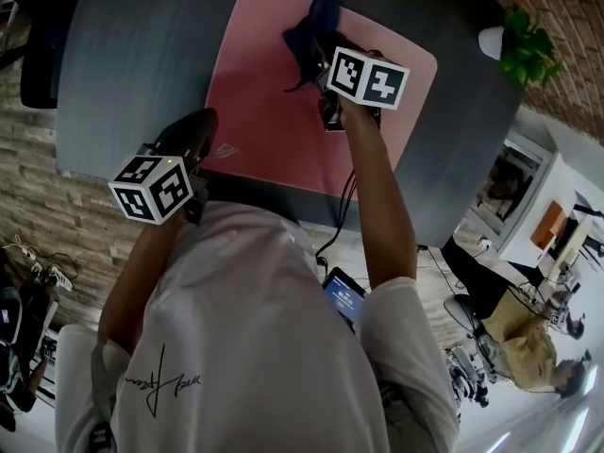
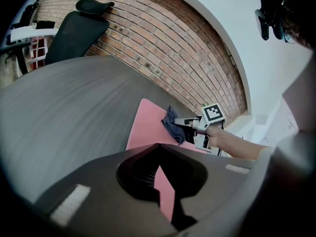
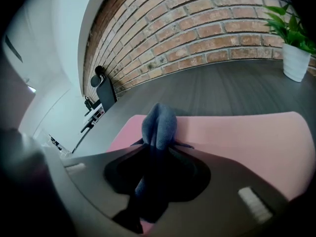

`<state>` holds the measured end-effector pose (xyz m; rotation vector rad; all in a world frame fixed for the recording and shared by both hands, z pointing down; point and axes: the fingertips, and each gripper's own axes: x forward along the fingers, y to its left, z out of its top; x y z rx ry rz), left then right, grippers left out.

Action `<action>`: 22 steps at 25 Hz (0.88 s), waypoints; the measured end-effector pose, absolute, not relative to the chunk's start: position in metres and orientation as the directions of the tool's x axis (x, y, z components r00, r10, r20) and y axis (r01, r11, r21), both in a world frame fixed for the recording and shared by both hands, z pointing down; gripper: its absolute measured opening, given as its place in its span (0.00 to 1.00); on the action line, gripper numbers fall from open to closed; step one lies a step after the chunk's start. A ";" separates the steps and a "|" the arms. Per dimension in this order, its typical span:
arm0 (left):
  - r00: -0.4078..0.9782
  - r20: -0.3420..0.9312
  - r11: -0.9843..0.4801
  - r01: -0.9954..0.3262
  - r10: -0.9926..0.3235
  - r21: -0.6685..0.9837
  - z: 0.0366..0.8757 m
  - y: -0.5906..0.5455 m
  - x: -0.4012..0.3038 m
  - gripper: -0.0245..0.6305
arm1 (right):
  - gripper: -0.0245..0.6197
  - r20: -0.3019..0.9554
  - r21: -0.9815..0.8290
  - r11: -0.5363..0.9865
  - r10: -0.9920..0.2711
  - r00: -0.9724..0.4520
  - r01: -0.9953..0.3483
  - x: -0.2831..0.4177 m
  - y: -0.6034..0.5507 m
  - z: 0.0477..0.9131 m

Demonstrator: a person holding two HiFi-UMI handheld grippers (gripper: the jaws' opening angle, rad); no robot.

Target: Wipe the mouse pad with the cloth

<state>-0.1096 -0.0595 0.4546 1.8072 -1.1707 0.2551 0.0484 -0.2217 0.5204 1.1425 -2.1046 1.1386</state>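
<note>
Presently the right hand-held gripper [image 3: 157, 147] is clamped on a dark blue cloth [image 3: 159, 125], which bunches up beyond the jaws and hangs down between them. The cloth is over the far part of the pink mouse pad [image 1: 274, 111], close to its far edge (whether it presses on the pad cannot be told). The pad lies flat on a dark grey surface [image 1: 142, 55]. The left hand-held gripper [image 2: 157, 146] has its jaws together at the tips with nothing between them, and it sits by the pad's near left corner. A potted plant [image 1: 524, 50] stands well apart, beside a brick wall [image 3: 222, 28].
</note>
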 end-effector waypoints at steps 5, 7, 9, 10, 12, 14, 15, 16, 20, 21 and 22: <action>0.512 0.591 -0.103 -0.803 -0.623 0.586 0.451 -0.061 -0.117 0.06 | 0.21 0.710 -0.460 0.339 -0.414 -0.569 -0.821 0.021 -0.211 0.518; 0.507 0.590 -0.098 -0.804 -0.629 0.586 0.450 -0.062 -0.116 0.06 | 0.21 0.708 -0.467 0.351 -0.401 -0.581 -0.811 0.015 -0.206 0.519; 0.506 0.587 -0.097 -0.803 -0.632 0.588 0.449 -0.063 -0.115 0.06 | 0.21 0.707 -0.475 0.356 -0.390 -0.590 -0.805 0.012 -0.203 0.519; 0.507 0.584 -0.099 -0.802 -0.634 0.589 0.449 -0.064 -0.115 0.06 | 0.21 0.706 -0.478 0.359 -0.385 -0.594 -0.801 0.010 -0.201 0.518; 0.507 0.579 -0.102 -0.802 -0.639 0.589 0.447 -0.064 -0.116 0.06 | 0.21 0.705 -0.483 0.365 -0.377 -0.600 -0.796 0.006 -0.196 0.516; 0.506 0.573 -0.104 -0.800 -0.644 0.590 0.446 -0.062 -0.116 0.06 | 0.21 0.702 -0.489 0.362 -0.377 -0.604 -0.794 0.006 -0.188 0.513; 0.507 0.570 -0.104 -0.799 -0.646 0.592 0.445 -0.061 -0.115 0.06 | 0.21 0.700 -0.493 0.358 -0.379 -0.606 -0.793 0.006 -0.184 0.511; 0.509 0.567 -0.105 -0.797 -0.648 0.595 0.445 -0.061 -0.114 0.06 | 0.21 0.697 -0.497 0.355 -0.380 -0.608 -0.791 0.007 -0.180 0.509; 0.513 0.554 -0.117 -0.794 -0.655 0.597 0.442 -0.061 -0.110 0.06 | 0.21 0.689 -0.496 0.362 -0.389 -0.611 -0.790 0.009 -0.165 0.500; 0.517 0.549 -0.122 -0.792 -0.657 0.599 0.440 -0.060 -0.107 0.06 | 0.21 0.689 -0.493 0.363 -0.392 -0.610 -0.790 0.011 -0.160 0.498; 0.521 0.544 -0.127 -0.789 -0.657 0.601 0.439 -0.059 -0.104 0.06 | 0.21 0.688 -0.493 0.362 -0.394 -0.610 -0.791 0.014 -0.155 0.495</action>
